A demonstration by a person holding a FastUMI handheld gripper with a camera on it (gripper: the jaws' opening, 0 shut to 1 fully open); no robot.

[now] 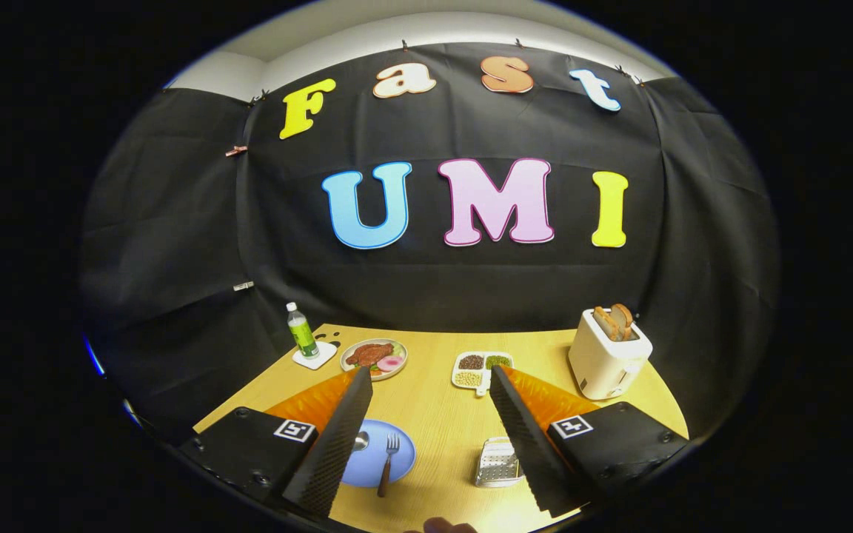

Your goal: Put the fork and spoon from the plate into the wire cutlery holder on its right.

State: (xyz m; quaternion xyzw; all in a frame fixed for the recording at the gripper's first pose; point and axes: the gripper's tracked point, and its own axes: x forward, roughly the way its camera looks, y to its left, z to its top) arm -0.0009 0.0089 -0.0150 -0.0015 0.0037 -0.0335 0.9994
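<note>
Gripper view: the table is seen from above and from its near side, with the gripper held high over it.
Fingers: they are spread wide apart and nothing is held between them; no contact with any object is made.
Plate: a blue plate lies on the near left part of the table, partly hidden behind the left finger.
Fork: the fork is laid on the plate, tines pointing far, handle pointing near.
Spoon: the bowl of the spoon is seen on the plate just left of the fork; its handle is covered by the left finger.
Cutlery holder: the wire cutlery holder stands right of the plate, beside the right finger; no cutlery is seen in it.
Further off: a dish of food, a bottle, a divided tray and a toaster are set along the far side.
Progress: nothing is judged done; both pieces remain to be lifted and placed in the holder.
Next: a descent toward the plate is judged to be needed first.
</note>
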